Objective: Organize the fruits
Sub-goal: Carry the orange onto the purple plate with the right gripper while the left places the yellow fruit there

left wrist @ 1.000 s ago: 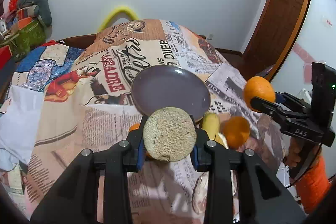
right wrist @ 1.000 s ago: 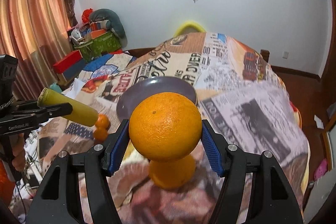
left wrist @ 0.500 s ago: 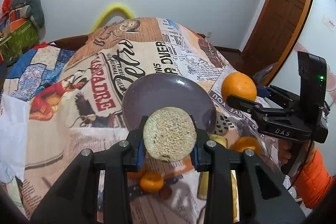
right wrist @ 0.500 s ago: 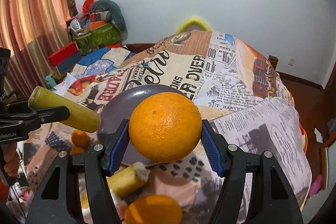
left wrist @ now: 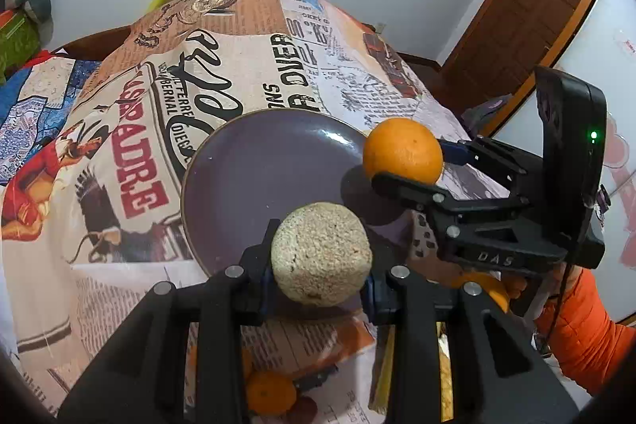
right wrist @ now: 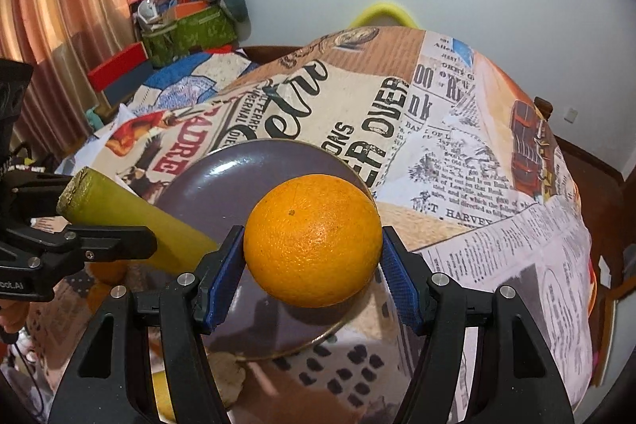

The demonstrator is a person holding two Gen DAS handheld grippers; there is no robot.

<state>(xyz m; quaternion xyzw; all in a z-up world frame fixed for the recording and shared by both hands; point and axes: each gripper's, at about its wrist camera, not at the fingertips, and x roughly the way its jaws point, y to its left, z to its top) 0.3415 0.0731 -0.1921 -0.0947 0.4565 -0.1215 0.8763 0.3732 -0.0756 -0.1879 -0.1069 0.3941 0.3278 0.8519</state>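
My left gripper is shut on a yellow-green stalk, seen end-on as a pale fibrous disc; in the right wrist view the stalk juts over the near-left edge of the purple plate. My right gripper is shut on a large orange and holds it just above the plate's right rim; the orange also shows in the left wrist view, over the plate. The plate holds no fruit.
The plate lies on a table under a newspaper-print cloth. Small oranges and another stalk lie on the cloth in front of the plate, below my grippers. Boxes and bags stand far left; a wooden door is far right.
Both grippers have moved forward with their fruit. The orange now hangs over the plate's right rim and the stalk's tip reaches over its near edge. The loose fruit has slipped below the grippers.
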